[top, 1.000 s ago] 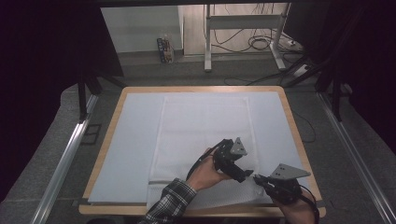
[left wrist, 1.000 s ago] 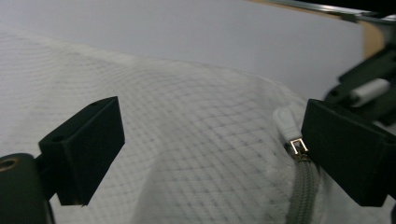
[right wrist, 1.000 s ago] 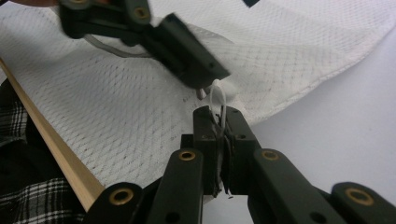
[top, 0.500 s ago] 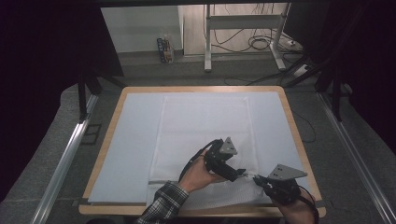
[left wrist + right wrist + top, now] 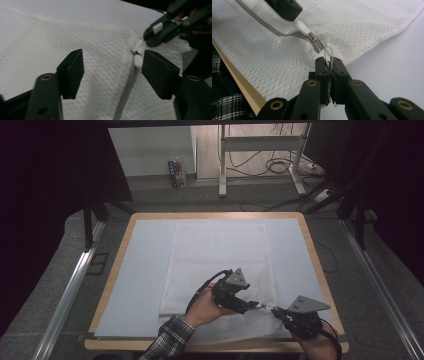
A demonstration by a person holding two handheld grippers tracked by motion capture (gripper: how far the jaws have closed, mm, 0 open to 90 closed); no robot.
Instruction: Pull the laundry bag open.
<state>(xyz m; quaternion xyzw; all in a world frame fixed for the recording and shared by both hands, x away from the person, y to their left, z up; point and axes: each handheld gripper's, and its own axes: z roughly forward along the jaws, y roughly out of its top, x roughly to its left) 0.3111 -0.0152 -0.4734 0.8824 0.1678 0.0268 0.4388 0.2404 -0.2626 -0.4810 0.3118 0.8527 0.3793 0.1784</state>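
Bag (image 5: 274, 62): white mesh cloth, diamond weave, matt, slightly rough. Zip tape (image 5: 259, 21): grey, smooth woven band. Slider (image 5: 312, 37): coppery metal, shiny; pull (image 5: 302, 27) white, smooth, plastic-looking. Loop (image 5: 328, 53): thin pale cord. Jaws: black matt plastic with brass-coloured rivets. Mat (image 5: 145, 265): pale, smooth, matt. Table (image 5: 310, 245) edge: light wood. Sleeve (image 5: 167, 340): checked cloth.

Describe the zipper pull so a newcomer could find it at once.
Start at the white mesh bag on the table, then follow its grey zipper along the near edge towards the right gripper. The zipper pull is the smooth white teardrop tab there, on a brass slider.
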